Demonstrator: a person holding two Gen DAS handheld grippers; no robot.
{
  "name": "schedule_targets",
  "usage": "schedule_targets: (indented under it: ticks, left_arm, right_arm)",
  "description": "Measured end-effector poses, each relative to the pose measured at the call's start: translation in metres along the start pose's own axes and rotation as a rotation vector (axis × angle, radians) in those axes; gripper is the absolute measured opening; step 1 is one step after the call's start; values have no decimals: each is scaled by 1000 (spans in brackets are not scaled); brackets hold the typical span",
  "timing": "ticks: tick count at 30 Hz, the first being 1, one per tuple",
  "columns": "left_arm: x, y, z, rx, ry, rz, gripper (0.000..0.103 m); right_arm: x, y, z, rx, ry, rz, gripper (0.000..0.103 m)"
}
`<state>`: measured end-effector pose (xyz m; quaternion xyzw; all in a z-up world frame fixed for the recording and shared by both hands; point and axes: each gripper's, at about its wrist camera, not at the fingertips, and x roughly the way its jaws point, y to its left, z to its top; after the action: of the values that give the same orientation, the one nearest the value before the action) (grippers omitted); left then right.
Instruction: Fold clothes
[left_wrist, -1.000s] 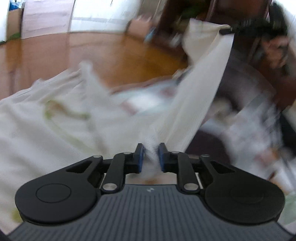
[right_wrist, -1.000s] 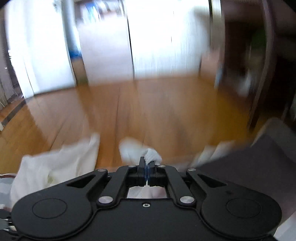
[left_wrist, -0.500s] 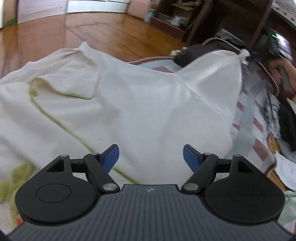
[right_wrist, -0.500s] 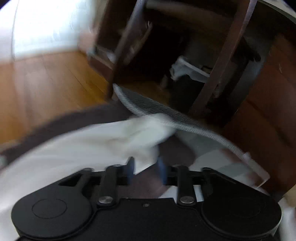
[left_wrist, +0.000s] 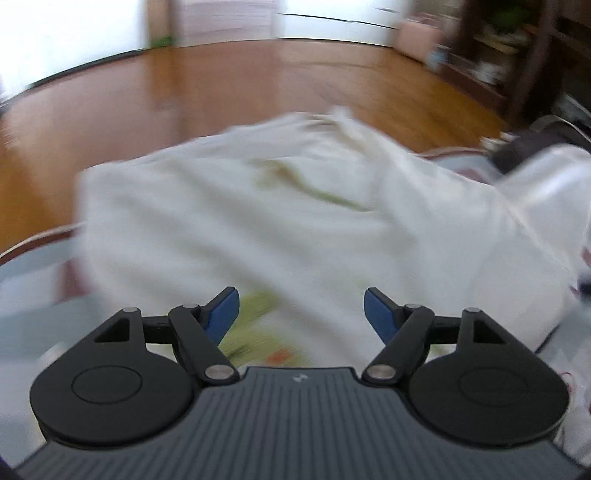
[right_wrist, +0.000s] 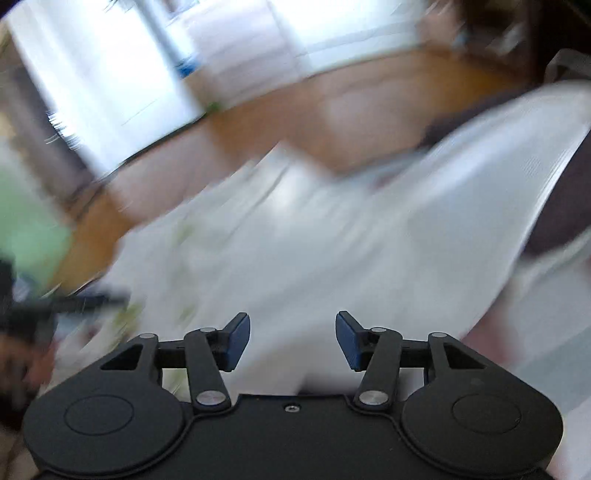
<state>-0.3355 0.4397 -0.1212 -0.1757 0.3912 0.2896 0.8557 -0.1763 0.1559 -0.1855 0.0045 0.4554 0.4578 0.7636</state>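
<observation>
A soft white garment (left_wrist: 295, 229) with a green print is lying spread and rumpled beside the wooden floor (left_wrist: 221, 96). The left gripper (left_wrist: 300, 308) and right gripper (right_wrist: 292, 336) are hovering over it, jaws gaping wide, gripping nothing.

White cloth garment with green print (left_wrist: 280, 229): smeared by motion blur, print unreadable, cut off at right edge.

Support surface: a pale mat with reddish stripes (left_wrist: 33, 280) on a wooden floor (left_wrist: 221, 99). A white garment with green print (left_wrist: 280, 229) lies spread directly on it.
</observation>
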Motion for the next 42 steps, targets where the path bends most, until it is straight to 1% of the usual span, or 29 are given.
schedule_targets:
  ticks: [2, 3, 5, 6, 8, 9, 11, 14, 15, 17, 18, 19, 21, 23, 24, 25, 26, 27, 28, 29, 30, 31, 32, 36, 37, 38, 40, 41, 42]
  left_arm:
    - [-19, 32, -11, -110, 29, 75, 75]
    - [-27, 50, -18, -175, 50, 113, 75]
    - [-45, 86, -31, -304, 90, 187, 76]
    - [-54, 106, -38, -403, 103, 191, 76]
    - [-80, 149, -54, -606, 48, 119, 76]
    - [-88, 162, -58, -647, 33, 120, 76]
    - [-100, 178, -62, -662, 27, 175, 76]
    - [-99, 191, -62, -618, 76, 215, 76]
    - [-97, 193, -62, -615, 90, 204, 76]
    - [-94, 195, -64, -633, 98, 143, 76]
    - [-95, 196, -65, -646, 84, 109, 77]
    - [-97, 197, -66, -646, 75, 107, 77]
    - [-96, 200, -67, -620, 79, 150, 77]
    - [-87, 207, -67, -553, 117, 212, 77]
    - [-80, 211, -69, -523, 141, 206, 75]
    - [-71, 214, -72, -497, 167, 179, 74]
    - [-62, 218, -77, -472, 184, 120, 74]
    - [-53, 221, -83, -446, 196, 42, 74]
    - [-45, 225, -87, -427, 212, 12, 74]
    - [-39, 229, -91, -411, 230, 12, 73]
    - [-35, 231, -93, -386, 234, 26, 73]
    - [-33, 234, -93, -355, 221, 42, 73]
    - [-29, 239, -93, -362, 219, 20, 73]
    - [-2, 262, -97, -482, 257, -151, 78]
    - [0, 266, -97, -511, 243, -190, 86]
    - [0, 269, -98, -539, 213, -228, 99]
    - [4, 271, -96, -567, 221, -244, 98]
    - [3, 268, -94, -549, 212, -241, 80]
    - [2, 265, -91, -522, 199, -238, 16]
  right_arm:
    - [14, 7, -12, -23, 66, -10, 57]
    - [18, 13, -16, -28, 83, -11, 57]
    - [21, 22, -16, -12, 88, 52, 57]
    - [23, 25, -13, 4, 91, 95, 57]
    - [16, 22, 2, 64, 79, 202, 57]
    - [12, 22, 9, 98, 73, 257, 57]
    - [15, 30, 17, 147, 76, 349, 58]
    - [39, 49, 25, 146, 115, 388, 58]
    - [50, 60, 26, 123, 143, 390, 58]
    - [69, 83, 26, 49, 172, 385, 58]
    - [78, 94, 27, -1, 183, 387, 58]
    - [86, 109, 28, -60, 203, 394, 58]
    - [98, 137, 28, -163, 235, 429, 58]
    - [108, 167, 27, -265, 260, 483, 58]
    - [113, 179, 24, -305, 270, 503, 58]
    - [119, 191, 20, -339, 282, 519, 58]
    - [124, 200, 15, -354, 299, 517, 58]
    - [130, 207, 10, -352, 323, 495, 58]
    - [134, 215, 5, -347, 348, 470, 57]
    - [136, 224, 0, -345, 362, 457, 56]
    - [134, 231, -5, -357, 355, 468, 56]
    - [133, 236, -9, -380, 350, 474, 56]
    - [133, 240, -12, -419, 349, 470, 56]
    - [140, 254, -28, -565, 348, 436, 56]
    - [144, 256, -32, -594, 349, 421, 56]
    - [147, 258, -36, -628, 345, 411, 56]
    - [149, 262, -44, -709, 319, 406, 48]
    - [150, 264, -47, -751, 301, 402, 29]
    - [150, 266, -48, -791, 275, 393, 5]
